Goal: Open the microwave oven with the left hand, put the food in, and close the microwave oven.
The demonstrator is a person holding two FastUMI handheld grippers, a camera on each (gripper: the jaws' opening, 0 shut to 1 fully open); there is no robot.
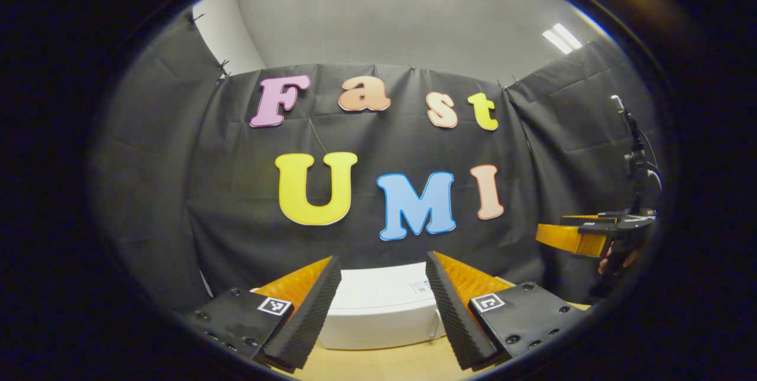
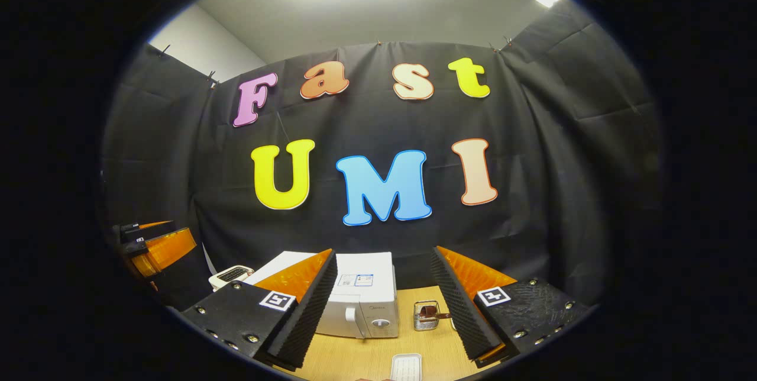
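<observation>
Here the microwave (image 2: 361, 298) sits closed on the table (image 2: 366, 357), food (image 2: 427, 315) just right of it. Left gripper (image 1: 383, 310) hangs directly above it, nearer; both grippers' jaws gape, holding nothing.

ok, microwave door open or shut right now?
Shut. In the right gripper view the microwave shows its door flush with the front, handle and knob facing out, and no cavity visible. Both grippers hang back from it, jaws apart.

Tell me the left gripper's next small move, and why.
Probably lower the left hand-held gripper, fingers apart and empty, toward the microwave oven handle. The door looks closed, and the gripper hangs above the oven's top, so the handle isn't yet within reach.
</observation>
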